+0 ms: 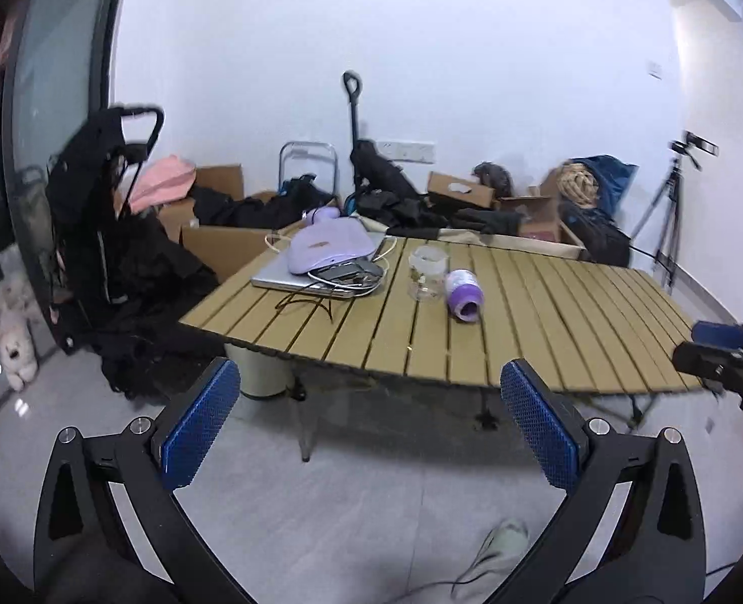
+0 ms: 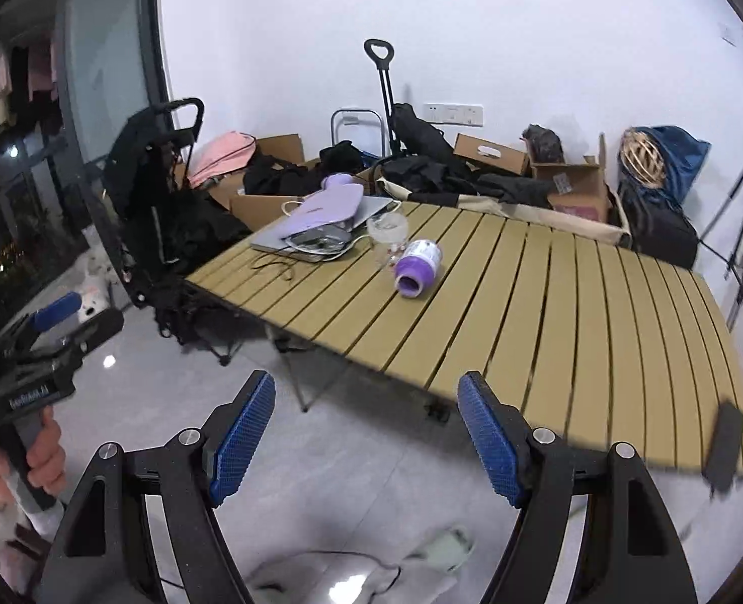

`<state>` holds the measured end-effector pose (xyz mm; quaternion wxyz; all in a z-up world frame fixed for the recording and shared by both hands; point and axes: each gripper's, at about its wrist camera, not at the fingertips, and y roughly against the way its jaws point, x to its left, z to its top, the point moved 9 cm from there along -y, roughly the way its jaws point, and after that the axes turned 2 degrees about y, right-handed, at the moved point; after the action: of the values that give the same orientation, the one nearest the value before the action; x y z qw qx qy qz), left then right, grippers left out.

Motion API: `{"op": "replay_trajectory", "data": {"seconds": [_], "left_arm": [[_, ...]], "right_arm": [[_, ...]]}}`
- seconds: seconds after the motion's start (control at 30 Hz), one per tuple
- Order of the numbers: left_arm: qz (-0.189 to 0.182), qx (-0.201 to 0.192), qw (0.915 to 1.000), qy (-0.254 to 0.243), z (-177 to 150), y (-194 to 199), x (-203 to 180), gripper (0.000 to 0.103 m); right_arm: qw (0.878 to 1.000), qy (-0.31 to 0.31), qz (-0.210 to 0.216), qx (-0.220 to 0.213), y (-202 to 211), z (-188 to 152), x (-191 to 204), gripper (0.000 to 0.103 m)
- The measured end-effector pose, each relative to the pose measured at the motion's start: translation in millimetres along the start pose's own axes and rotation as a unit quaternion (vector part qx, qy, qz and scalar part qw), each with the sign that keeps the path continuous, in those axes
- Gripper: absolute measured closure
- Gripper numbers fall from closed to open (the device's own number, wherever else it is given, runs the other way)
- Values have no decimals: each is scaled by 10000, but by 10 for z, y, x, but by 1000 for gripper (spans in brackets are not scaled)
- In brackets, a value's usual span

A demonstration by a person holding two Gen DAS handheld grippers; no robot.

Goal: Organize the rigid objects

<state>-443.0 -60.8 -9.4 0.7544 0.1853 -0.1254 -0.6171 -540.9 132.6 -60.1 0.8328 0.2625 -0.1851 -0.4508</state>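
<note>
A purple and white cup lies on its side on the slatted wooden table, its mouth toward me. A clear glass jar stands upright just left of it. A lilac pouch lies on a silver laptop with cables at the table's far left. My left gripper is open and empty, in front of the table's near edge. My right gripper is open and empty, also short of the table. The cup, jar and pouch show in the right wrist view too.
A black flat object lies at the table's near right corner. Cardboard boxes, black bags and clothes, a folded black cart and a tripod crowd the wall behind. A plush toy lies on the grey floor at left.
</note>
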Motion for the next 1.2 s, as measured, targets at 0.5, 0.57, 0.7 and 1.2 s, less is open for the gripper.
{"op": "replay_trajectory", "data": {"seconds": [0.5, 0.57, 0.7, 1.2], "left_arm": [[374, -801, 9959, -181, -642, 2734, 327, 0], [349, -807, 9961, -96, -860, 2983, 425, 0], [577, -902, 9942, -137, -1242, 3295, 600, 0], [416, -950, 9941, 322, -1575, 3566, 581, 0]], "right_arm": [[9974, 470, 191, -519, 2133, -1275, 1187, 23], [9969, 471, 286, -553, 2287, -1472, 1311, 23], [9951, 486, 307, -807, 2597, -1852, 1587, 23], [9912, 539, 266, -1179, 2760, -2255, 2225, 23]]}}
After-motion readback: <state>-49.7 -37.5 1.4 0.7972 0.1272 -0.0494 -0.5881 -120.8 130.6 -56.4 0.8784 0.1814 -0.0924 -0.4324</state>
